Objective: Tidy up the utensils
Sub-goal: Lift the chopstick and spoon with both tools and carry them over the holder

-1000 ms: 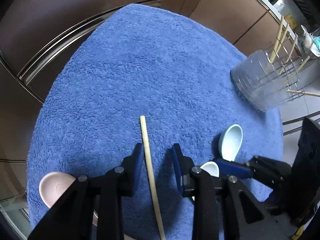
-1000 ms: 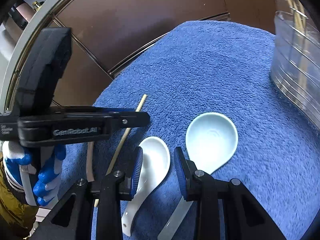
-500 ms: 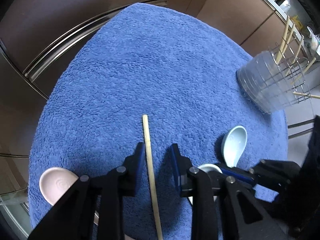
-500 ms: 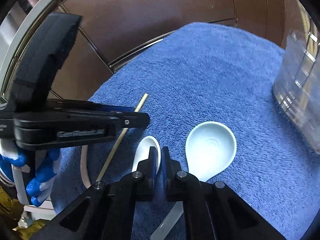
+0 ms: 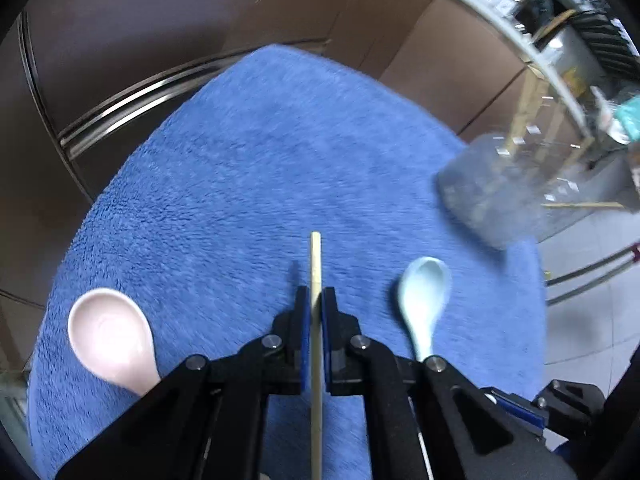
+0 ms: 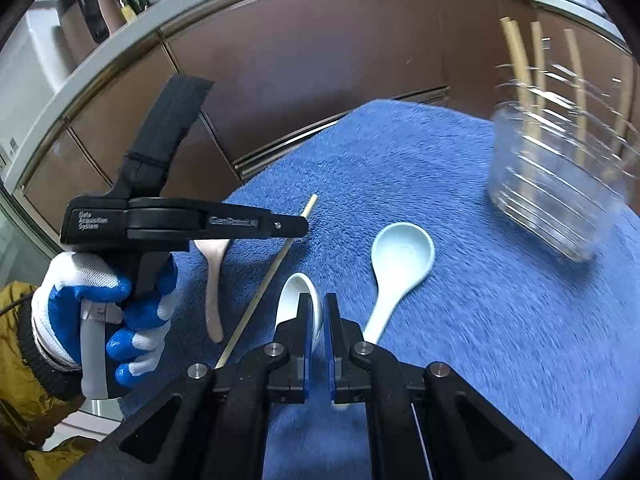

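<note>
My left gripper [image 5: 315, 300] is shut on a wooden chopstick [image 5: 315, 264] and holds it above the blue towel [image 5: 260, 168]; the same gripper [image 6: 296, 224] and chopstick [image 6: 272, 272] show in the right wrist view. My right gripper [image 6: 317, 308] is shut on a white spoon [image 6: 292, 292], lifted off the towel. A light blue spoon [image 5: 424, 296] [image 6: 400, 256] and a pink spoon [image 5: 112, 336] [image 6: 214, 280] lie on the towel. A clear utensil holder [image 5: 504, 188] [image 6: 560, 196] with several chopsticks stands at the right.
Brown cabinet fronts [image 6: 320, 60] with metal rails stand behind the towel. A gloved hand [image 6: 100, 312] holds the left gripper's handle. A counter with kitchen items [image 5: 560, 12] lies at the far right.
The left gripper closed on the chopstick and lifted it. The right gripper closed on the white spoon and raised it. Both views pulled back from the towel.
</note>
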`<state>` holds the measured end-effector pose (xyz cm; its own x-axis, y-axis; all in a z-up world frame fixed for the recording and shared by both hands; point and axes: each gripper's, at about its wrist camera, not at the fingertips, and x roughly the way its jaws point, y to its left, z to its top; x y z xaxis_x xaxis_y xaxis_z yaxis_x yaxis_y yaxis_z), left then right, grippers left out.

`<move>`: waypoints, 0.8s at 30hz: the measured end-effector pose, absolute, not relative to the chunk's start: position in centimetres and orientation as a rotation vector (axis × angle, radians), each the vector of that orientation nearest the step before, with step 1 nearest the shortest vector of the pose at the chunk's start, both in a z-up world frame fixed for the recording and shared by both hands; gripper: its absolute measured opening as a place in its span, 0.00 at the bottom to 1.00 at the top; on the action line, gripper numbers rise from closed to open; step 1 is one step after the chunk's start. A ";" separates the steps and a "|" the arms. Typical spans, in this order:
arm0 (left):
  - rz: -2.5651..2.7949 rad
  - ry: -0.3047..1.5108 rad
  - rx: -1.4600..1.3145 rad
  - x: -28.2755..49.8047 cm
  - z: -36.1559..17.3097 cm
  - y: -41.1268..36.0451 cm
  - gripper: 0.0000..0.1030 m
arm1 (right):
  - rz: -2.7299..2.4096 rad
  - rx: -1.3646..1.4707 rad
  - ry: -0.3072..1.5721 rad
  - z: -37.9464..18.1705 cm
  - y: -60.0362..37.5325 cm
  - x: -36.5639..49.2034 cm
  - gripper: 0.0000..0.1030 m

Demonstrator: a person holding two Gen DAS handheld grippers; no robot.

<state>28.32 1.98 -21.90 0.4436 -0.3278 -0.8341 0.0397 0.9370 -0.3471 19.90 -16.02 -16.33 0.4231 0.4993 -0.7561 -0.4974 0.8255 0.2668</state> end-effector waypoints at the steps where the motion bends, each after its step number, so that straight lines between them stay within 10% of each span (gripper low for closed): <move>1: -0.244 1.068 -0.286 27.6 -21.3 1.8 0.04 | 0.613 0.001 0.936 -16.2 -15.9 19.5 0.05; 24: -0.310 0.566 -0.167 15.3 -8.4 -0.5 0.04 | 0.338 0.027 0.599 -8.3 -23.6 11.2 0.05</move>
